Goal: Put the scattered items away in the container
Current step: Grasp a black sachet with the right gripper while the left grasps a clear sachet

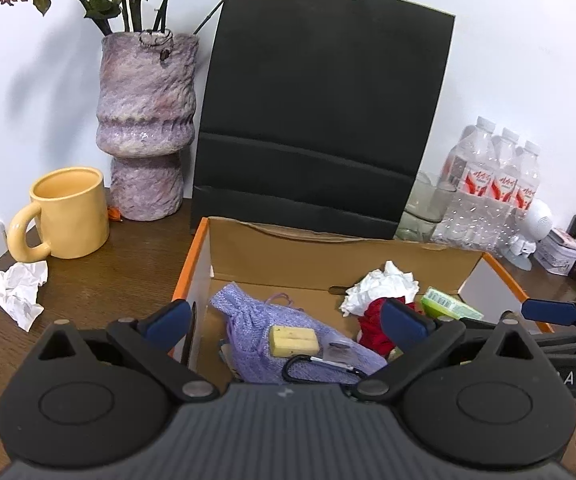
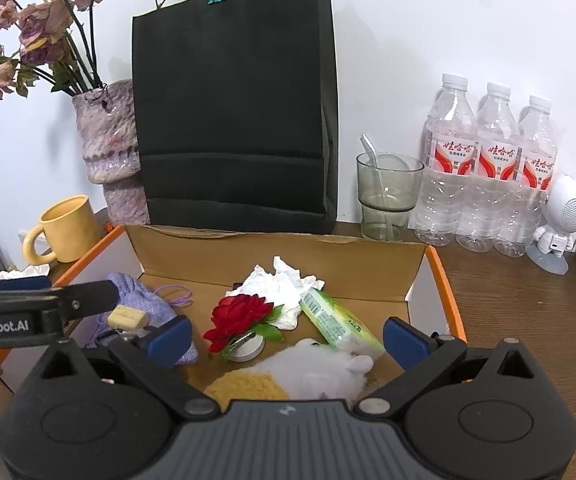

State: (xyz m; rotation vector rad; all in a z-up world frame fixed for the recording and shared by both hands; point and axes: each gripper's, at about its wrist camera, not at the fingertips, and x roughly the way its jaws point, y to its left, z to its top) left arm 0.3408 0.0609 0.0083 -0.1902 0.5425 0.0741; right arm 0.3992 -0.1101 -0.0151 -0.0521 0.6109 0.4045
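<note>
An orange-edged cardboard box (image 1: 327, 252) (image 2: 280, 256) stands in front of both grippers. It holds a lilac knitted pouch (image 1: 248, 316) (image 2: 144, 300), a yellow block (image 1: 293, 341) (image 2: 126, 317), a black carabiner (image 1: 307, 368), crumpled white tissue (image 1: 383, 286) (image 2: 280, 284), a red fabric rose (image 1: 371, 328) (image 2: 244, 312), a green packet (image 1: 451, 306) (image 2: 335, 320) and a white and yellow plush toy (image 2: 303, 372). My left gripper (image 1: 286, 326) hangs open above the pouch. My right gripper (image 2: 288, 340) hangs open above the plush toy. Neither holds anything.
A black paper bag (image 1: 319, 120) (image 2: 236, 112) stands behind the box. To its left are a purple vase (image 1: 148, 120) with dried flowers, a yellow mug (image 1: 68, 212) and crumpled tissue (image 1: 12, 288) on the wooden table. At the right are a glass (image 2: 387, 196), water bottles (image 2: 491, 168) and a white figurine (image 2: 559, 220).
</note>
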